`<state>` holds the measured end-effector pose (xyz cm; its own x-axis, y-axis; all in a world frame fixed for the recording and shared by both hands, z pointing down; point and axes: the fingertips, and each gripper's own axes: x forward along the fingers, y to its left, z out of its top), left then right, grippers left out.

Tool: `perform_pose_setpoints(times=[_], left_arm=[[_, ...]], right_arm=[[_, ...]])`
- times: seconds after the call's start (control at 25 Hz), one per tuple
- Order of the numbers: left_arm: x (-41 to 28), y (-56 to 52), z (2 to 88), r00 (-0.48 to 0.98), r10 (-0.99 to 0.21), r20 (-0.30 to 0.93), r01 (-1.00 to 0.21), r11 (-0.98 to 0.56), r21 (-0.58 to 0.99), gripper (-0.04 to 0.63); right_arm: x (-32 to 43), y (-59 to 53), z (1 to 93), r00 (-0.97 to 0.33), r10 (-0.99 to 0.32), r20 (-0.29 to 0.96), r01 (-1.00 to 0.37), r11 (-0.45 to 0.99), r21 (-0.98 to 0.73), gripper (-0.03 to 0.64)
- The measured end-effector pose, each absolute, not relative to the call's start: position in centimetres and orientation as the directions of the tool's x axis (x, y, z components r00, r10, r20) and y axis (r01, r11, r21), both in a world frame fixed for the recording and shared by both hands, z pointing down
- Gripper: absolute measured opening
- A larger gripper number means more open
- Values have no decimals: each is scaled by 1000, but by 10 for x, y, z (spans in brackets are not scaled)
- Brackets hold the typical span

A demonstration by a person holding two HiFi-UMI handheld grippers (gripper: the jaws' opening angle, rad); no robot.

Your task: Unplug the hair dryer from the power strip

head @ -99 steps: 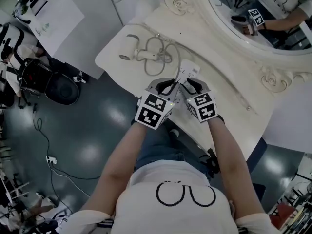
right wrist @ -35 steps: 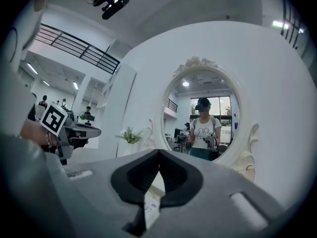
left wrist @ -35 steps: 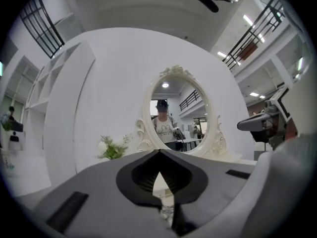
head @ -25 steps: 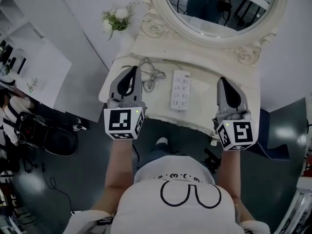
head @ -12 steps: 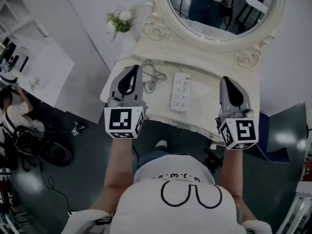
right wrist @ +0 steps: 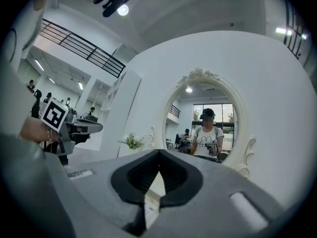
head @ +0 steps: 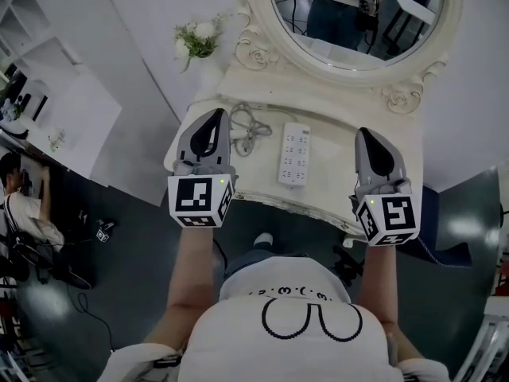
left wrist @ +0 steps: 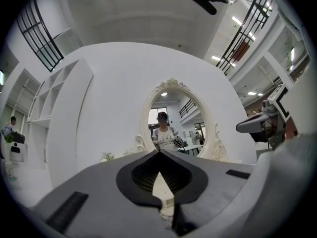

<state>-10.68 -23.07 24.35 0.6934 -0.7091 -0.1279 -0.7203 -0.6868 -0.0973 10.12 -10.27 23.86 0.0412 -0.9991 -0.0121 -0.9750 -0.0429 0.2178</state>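
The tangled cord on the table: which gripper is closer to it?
Left. The left gripper is right beside the cord; the right gripper is far off, beyond the power strip.

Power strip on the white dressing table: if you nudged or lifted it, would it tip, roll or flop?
Probably none of those. The power strip lies flat, long and low, so tipping or rolling seems unlikely. Its boxy white casing looks rigid, so it should lift as one stiff piece. On the smooth-looking tabletop it would likely just slide.
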Motion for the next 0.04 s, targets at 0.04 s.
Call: perform_pose_setpoints(times=[0.04], left_arm=[[-107,-232,244,692,-711,-124,-722,-686,-94,-3]], right_arm=[[101,-104,238,41,-999,-11,-976,-42,216,-2]])
